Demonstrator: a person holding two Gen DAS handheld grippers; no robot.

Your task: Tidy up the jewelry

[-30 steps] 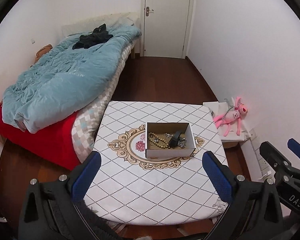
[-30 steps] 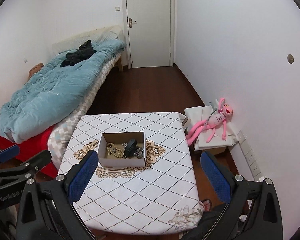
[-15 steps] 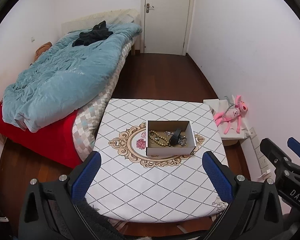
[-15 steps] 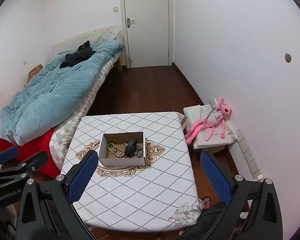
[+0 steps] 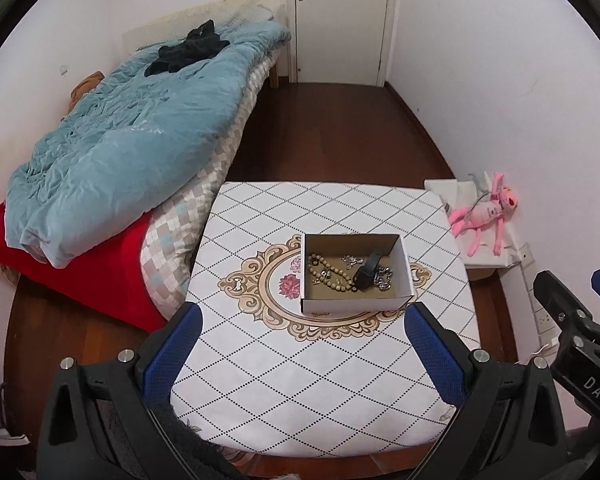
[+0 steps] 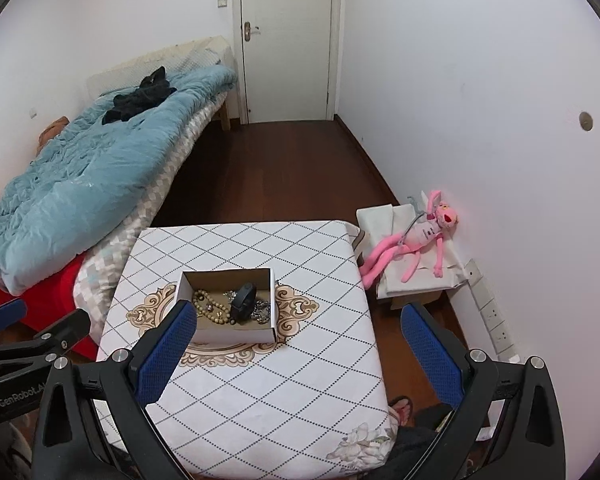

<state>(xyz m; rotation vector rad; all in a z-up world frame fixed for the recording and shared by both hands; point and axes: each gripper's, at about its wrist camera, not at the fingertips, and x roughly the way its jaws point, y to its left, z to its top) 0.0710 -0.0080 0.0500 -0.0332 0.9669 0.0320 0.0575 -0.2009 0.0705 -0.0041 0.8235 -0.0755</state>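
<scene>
While both tools hang above the near edge of the table (image 5: 284, 380), the left gripper (image 5: 300, 344) and right gripper (image 6: 296, 344) gape wide, holding nothing; further in, mid-table, the white box (image 5: 354, 304) holds beads (image 5: 328, 276), a black band (image 5: 366, 272) and silver chains (image 5: 382, 278); beyond lies the bed (image 5: 140, 148).

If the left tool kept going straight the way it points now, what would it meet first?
Probably the patterned tablecloth just short of the box. The open left tool holds nothing, though depth is unclear.
</scene>
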